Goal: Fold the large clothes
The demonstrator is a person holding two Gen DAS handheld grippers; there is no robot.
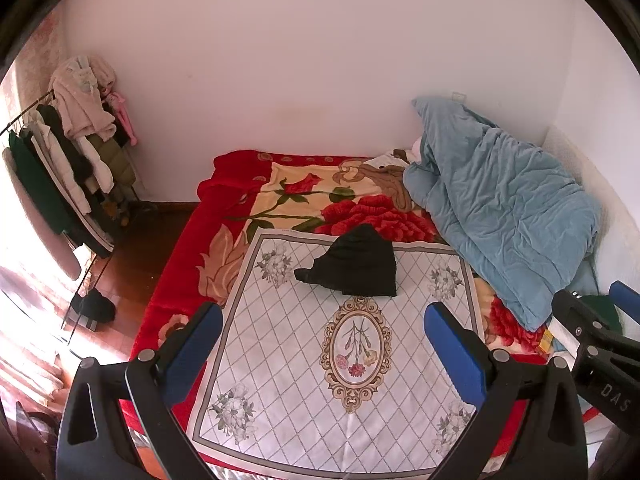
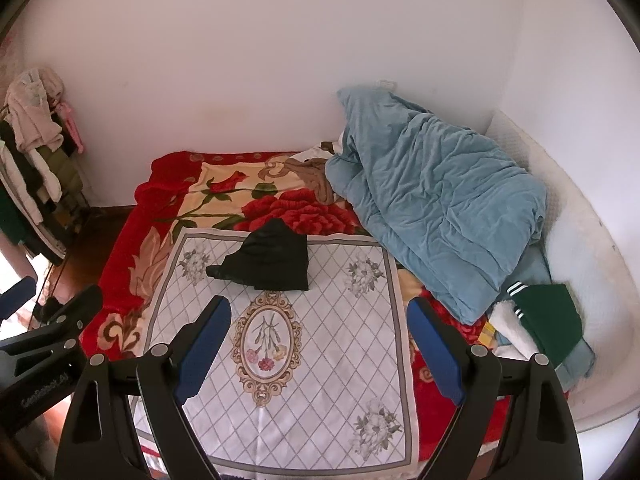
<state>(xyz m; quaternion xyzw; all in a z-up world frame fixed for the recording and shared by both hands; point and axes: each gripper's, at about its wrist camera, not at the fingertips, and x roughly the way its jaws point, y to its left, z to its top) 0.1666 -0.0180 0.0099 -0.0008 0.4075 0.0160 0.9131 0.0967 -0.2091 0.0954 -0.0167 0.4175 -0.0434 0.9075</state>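
A black garment [image 1: 354,264] lies bunched at the far end of a white patterned cloth [image 1: 304,360] spread on the bed; it also shows in the right wrist view [image 2: 266,260] on the same cloth [image 2: 304,360]. My left gripper [image 1: 324,324] is open and empty, held above the near part of the cloth. My right gripper [image 2: 320,320] is open and empty, also above the cloth, short of the garment. The right gripper's side shows at the left wrist view's right edge [image 1: 596,332], and the left gripper's side shows at the right wrist view's left edge [image 2: 48,320].
A red rose blanket [image 1: 288,192] covers the bed. A blue duvet [image 1: 496,208] is piled at the right by the wall. Folded green and white clothes [image 2: 540,320] lie at the right. A clothes rack [image 1: 68,152] stands left on the wooden floor [image 1: 132,252].
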